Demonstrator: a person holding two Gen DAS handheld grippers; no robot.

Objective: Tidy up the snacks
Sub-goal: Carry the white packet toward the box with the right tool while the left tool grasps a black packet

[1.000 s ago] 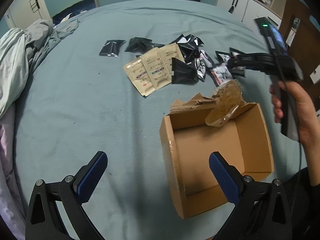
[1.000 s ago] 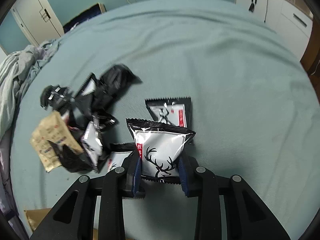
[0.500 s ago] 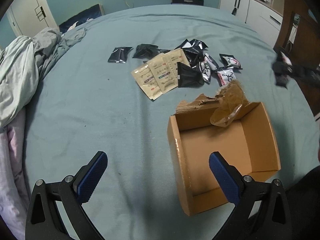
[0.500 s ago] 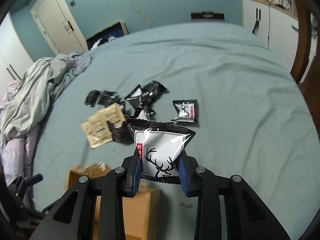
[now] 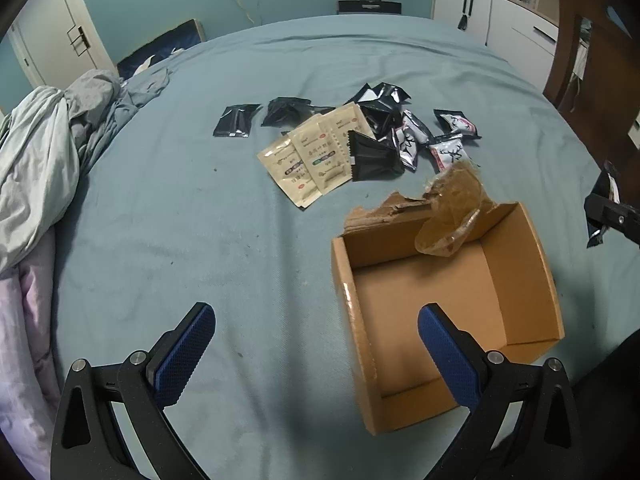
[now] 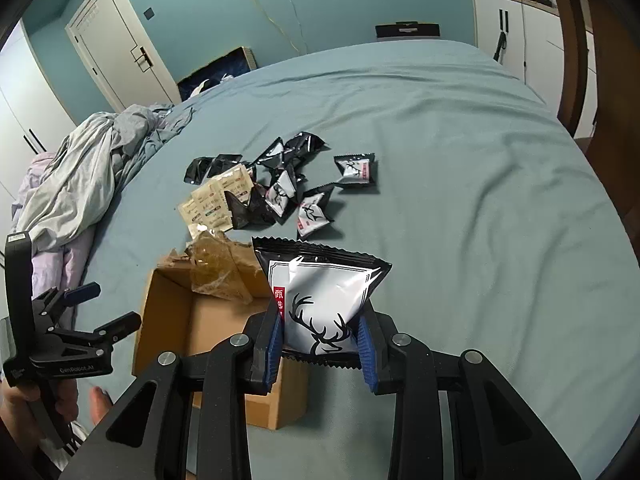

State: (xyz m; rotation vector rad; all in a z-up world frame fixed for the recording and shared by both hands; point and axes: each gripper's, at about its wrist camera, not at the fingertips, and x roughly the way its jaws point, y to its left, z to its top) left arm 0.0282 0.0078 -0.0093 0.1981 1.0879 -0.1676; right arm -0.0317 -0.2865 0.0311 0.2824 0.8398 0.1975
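Two wrist views, shared cardboard box

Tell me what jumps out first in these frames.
The right tool is shut on a silver deer-print snack packet, held beside the open cardboard box. Beyond the box, a heap of black and beige snack packets lies on the teal bedspread. The left tool hangs open.

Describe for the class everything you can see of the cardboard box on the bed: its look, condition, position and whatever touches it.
The cardboard box is plain brown corrugated card, open-topped and shallow, resting on the teal bedsheet. Nothing lies on its floor. Its far wall is ragged and torn, with crumpled clear tape hanging over that edge. The snack pile lies beyond it, apart. The right gripper holds a deer-print packet at its near right corner.
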